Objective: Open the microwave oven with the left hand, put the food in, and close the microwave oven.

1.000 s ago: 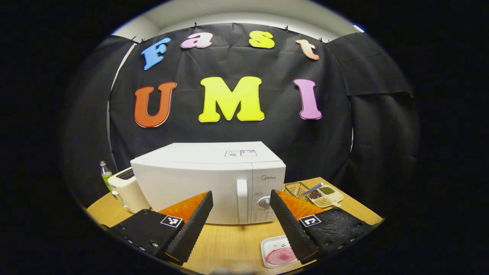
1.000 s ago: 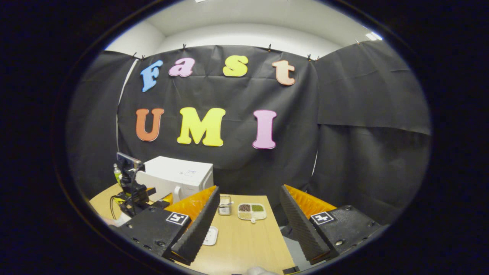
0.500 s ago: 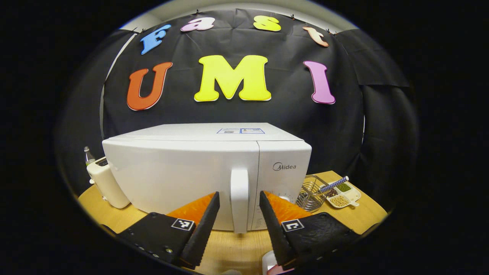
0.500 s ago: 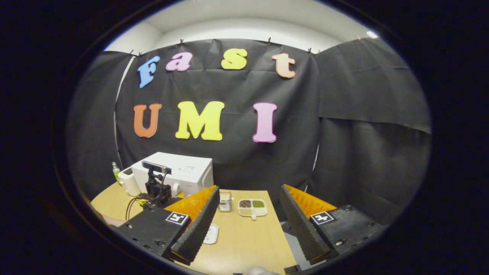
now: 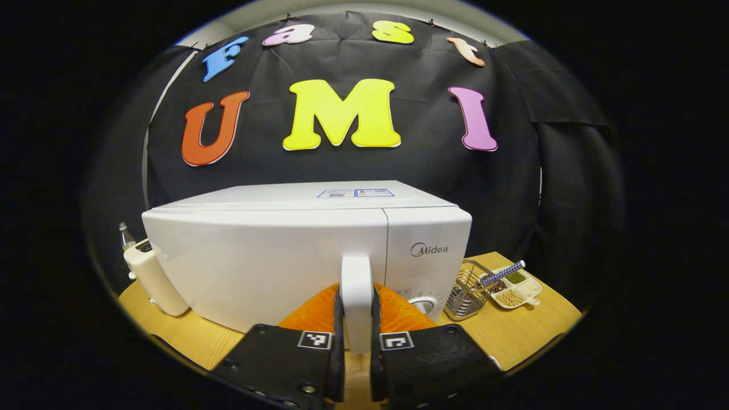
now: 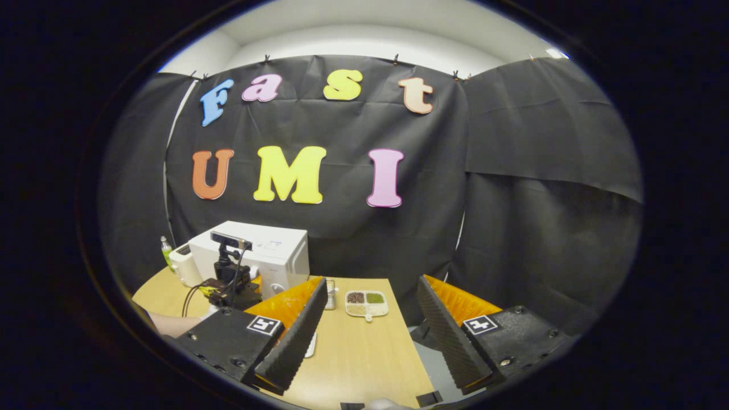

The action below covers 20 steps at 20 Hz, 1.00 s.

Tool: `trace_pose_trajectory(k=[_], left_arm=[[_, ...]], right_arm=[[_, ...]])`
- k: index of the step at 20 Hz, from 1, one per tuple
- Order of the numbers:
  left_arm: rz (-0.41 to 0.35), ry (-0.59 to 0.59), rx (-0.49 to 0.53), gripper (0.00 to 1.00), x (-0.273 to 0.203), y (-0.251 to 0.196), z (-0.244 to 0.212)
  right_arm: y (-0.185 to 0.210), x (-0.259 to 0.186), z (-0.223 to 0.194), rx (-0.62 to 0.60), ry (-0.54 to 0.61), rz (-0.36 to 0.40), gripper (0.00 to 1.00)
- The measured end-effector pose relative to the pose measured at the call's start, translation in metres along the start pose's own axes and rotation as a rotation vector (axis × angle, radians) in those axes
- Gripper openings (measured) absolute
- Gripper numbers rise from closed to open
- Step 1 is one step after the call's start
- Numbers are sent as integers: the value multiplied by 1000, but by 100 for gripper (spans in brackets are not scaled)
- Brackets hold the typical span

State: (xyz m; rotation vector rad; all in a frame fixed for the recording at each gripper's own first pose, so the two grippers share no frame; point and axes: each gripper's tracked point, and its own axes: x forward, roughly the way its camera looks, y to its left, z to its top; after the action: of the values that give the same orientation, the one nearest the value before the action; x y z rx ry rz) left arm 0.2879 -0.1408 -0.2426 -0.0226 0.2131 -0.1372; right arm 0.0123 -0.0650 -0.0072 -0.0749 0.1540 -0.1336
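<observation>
Table [image 6: 364,353]: wooden top carrying all items. Microwave [image 5: 273,256]: white, door closed, standing at the far left of the table; in the right gripper view it appears at far left [image 6: 267,250]. Left gripper [image 5: 356,353]: both fingers clamped on the vertical door handle [image 5: 356,285], one on each side, at the handle's lower part. Right gripper [image 6: 370,336]: jaws spread wide, grasping nothing, held above the near right part of the table. Toaster [image 5: 151,276]: white, just left of the microwave. Wire basket [image 5: 467,290]: right of the microwave, near its control knob [image 5: 424,304]. Divided dish [image 5: 512,287]: holding green, dark and tan grains, just right of the basket, with a striped stick [image 5: 501,273] resting across both. Bottle [image 6: 166,250]: far left, behind the toaster. Food: a white edge shows past the right gripper's left finger [image 6: 290,341]; what it is cannot be told.
</observation>
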Motion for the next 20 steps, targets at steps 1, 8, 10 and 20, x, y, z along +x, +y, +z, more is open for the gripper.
trace_pose_trajectory(k=[1,8,10,20], left_arm=[[-4,4,9,11,1,-1,-3],[-17,10,12,8,-2,1,-2],[-32,8,-13,8,-2,0,-1],[-49,-18,40,8,-124,39,-27]], right_arm=[[0,-3,-1,2,-2,-3,100],[9,-15,5,-4,-26,4,100],[12,-16,4,-3,-24,7,100],[62,-6,0,-44,-18,120,100]])
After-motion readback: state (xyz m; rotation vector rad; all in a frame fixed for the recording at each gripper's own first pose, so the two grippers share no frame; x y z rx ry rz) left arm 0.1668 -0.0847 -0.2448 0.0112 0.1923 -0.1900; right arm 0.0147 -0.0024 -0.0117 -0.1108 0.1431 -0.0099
